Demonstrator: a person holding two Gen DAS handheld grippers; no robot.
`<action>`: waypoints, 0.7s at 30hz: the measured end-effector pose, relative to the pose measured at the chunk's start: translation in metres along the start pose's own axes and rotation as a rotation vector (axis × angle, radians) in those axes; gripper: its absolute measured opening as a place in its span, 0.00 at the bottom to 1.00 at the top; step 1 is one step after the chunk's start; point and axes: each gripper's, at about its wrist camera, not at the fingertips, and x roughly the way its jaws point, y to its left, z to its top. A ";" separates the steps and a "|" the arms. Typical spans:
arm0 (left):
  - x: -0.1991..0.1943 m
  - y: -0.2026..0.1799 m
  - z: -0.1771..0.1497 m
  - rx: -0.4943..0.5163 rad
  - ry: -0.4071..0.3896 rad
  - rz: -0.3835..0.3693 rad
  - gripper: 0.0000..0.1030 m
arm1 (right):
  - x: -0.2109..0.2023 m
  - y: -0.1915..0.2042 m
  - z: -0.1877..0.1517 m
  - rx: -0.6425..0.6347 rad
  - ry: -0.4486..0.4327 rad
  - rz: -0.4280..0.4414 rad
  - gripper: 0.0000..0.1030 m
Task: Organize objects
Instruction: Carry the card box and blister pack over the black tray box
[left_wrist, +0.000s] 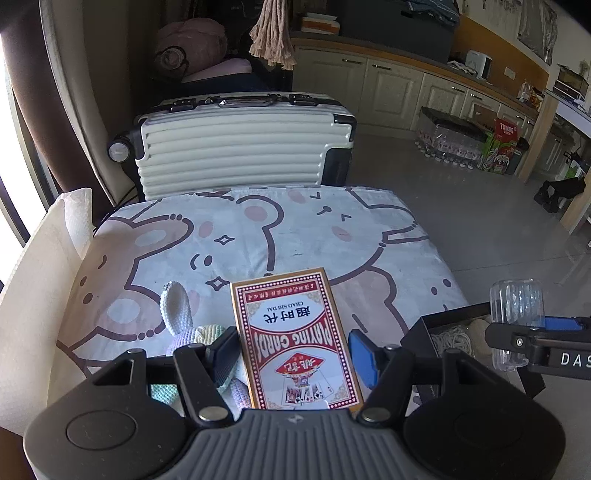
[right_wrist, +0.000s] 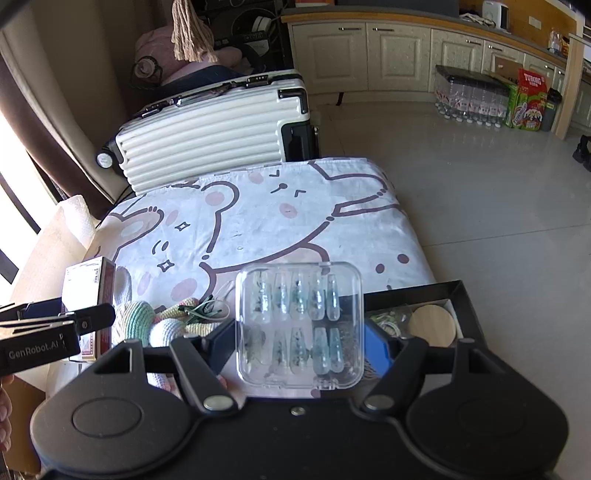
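Note:
My left gripper (left_wrist: 293, 354) is shut on a red playing-card box (left_wrist: 295, 332) and holds it above the cartoon-print tablecloth (left_wrist: 295, 236). A crocheted bunny toy (left_wrist: 177, 317) lies under its left finger. My right gripper (right_wrist: 299, 343) is shut on a clear plastic case of press-on nails (right_wrist: 299, 325), held over the left end of an open black box (right_wrist: 458, 295). In the left wrist view the case (left_wrist: 517, 317) and the black box (left_wrist: 447, 325) show at the right. In the right wrist view the card box (right_wrist: 88, 295) and the crocheted toy (right_wrist: 162, 321) show at the left.
The black box holds a round wooden disc (right_wrist: 432, 325) and small items. A white ribbed suitcase (left_wrist: 240, 147) stands behind the table. A roll of paper towel (left_wrist: 77, 218) sits at the table's left. Bottled water packs (right_wrist: 469, 99) stand on the tiled floor by the cabinets.

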 end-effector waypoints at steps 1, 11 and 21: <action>-0.001 -0.003 0.000 0.004 -0.001 -0.004 0.62 | -0.003 -0.002 -0.001 -0.004 -0.004 0.003 0.71; -0.005 -0.041 -0.002 0.014 0.006 -0.071 0.62 | -0.028 -0.040 -0.011 0.022 -0.037 -0.015 0.71; 0.010 -0.094 0.000 0.026 0.027 -0.153 0.62 | -0.038 -0.089 -0.019 0.085 -0.053 -0.062 0.71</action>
